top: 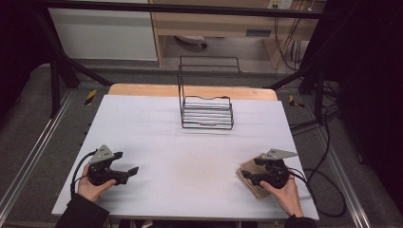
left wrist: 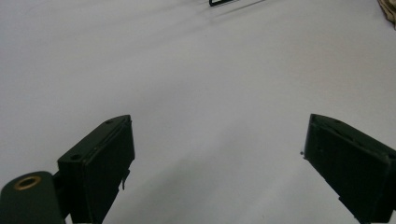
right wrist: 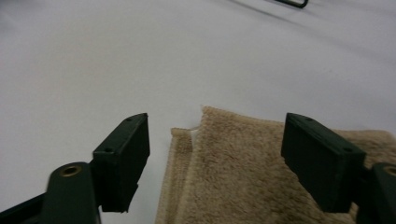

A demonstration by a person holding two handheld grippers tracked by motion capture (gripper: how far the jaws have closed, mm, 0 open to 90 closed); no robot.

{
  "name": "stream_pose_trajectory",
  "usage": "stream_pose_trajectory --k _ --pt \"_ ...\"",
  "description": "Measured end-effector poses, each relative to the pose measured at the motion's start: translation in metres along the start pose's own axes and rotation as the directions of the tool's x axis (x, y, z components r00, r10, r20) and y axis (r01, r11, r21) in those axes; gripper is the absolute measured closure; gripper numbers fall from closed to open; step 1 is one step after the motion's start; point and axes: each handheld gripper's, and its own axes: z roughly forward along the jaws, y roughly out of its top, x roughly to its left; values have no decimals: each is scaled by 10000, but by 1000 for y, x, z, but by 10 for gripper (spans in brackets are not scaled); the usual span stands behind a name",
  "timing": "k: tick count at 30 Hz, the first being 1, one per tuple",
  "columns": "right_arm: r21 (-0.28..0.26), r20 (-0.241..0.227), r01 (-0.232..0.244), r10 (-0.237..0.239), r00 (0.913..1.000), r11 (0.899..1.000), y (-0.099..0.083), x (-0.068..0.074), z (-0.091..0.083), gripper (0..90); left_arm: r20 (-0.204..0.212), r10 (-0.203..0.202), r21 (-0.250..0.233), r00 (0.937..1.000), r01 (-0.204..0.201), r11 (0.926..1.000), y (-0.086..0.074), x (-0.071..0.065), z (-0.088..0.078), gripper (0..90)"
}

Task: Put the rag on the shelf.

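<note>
Two hand-held grippers worked a white-topped bench (top: pixel 157 128) under a dark metal frame.

A folded beige terry towel (right wrist: pixel 243 172) lay at the bench's near right corner, between the spread jaws of the right gripper (right wrist: pixel 215 154), unpinched. The left gripper (left wrist: pixel 217 154) sat near left, jaws wide over bare surface. A black wire rack (top: pixel 207 111) stood at the far edge; grey floor and cables lay beyond.
</note>
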Motion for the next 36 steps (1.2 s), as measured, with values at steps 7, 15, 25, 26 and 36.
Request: stream_pose_trajectory --k 7,15,25,26,36 --pt "551 336 328 -347 9988 9979 -1 9 15 419 -8 -3 39 10000 3 10000 0 0 0 89" --pt "904 789 772 -845 9933 9929 0 17 24 511 -9 32 66 10000 -32 10000 0 0 1 94" --pt "1348 1440 1353 -1545 9774 9816 -1 24 30 555 -21 -36 56 10000 36 10000 0 -1 0 99" --pt "1435 1507 1422 -1637 9749 9794 -1 24 30 569 -23 -31 60 10000 31 10000 -1 -1 0 100" --pt "1680 1750 1088 -1382 9748 9798 3 18 28 782 -24 -13 113 10000 13 9999 -1 0 0 105"
